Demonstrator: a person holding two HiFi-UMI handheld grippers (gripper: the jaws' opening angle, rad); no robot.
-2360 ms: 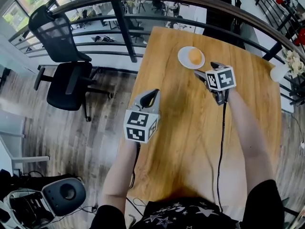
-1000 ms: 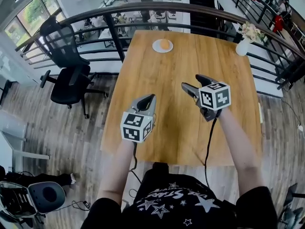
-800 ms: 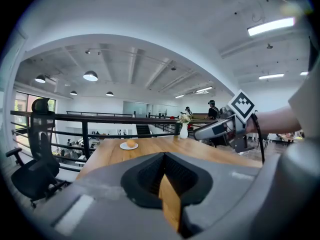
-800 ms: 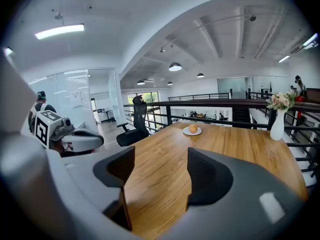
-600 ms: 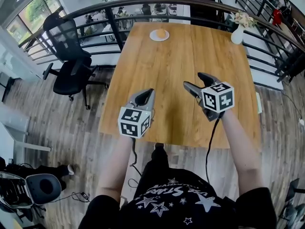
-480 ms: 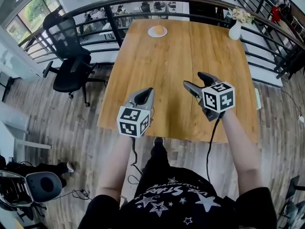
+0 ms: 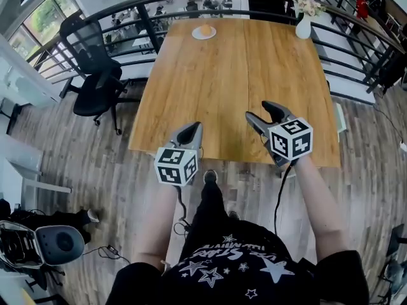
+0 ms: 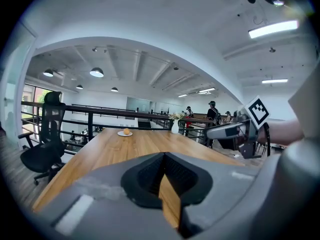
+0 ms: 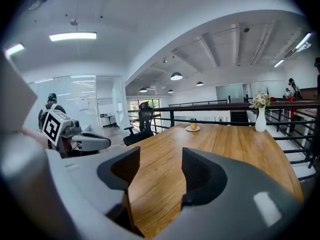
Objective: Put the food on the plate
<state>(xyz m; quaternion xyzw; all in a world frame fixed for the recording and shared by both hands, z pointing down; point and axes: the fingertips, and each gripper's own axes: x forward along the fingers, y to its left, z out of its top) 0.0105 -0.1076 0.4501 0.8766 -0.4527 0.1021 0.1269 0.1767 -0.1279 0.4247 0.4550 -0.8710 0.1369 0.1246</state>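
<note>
A round orange food item (image 7: 205, 29) sits on a small white plate (image 7: 196, 35) at the far end of the wooden table (image 7: 229, 81). It also shows far off in the left gripper view as the food (image 8: 126, 131), and in the right gripper view as the food (image 9: 193, 126) on the plate (image 9: 187, 129). My left gripper (image 7: 193, 128) hangs over the table's near edge with its jaws shut and empty (image 8: 163, 156). My right gripper (image 7: 261, 111) is beside it, open with nothing between its jaws (image 9: 160, 166); they have just been closing a little.
A white vase of flowers (image 7: 303, 24) stands at the table's far right corner. A black office chair (image 7: 95, 75) is left of the table on the wood floor. A dark railing (image 7: 146, 27) runs behind the table. The person's legs are below the near edge.
The person has backed away from the table. Both grippers drew back from mid-table to its near edge, and the plate now lies much farther off. The right jaws narrowed slightly.
</note>
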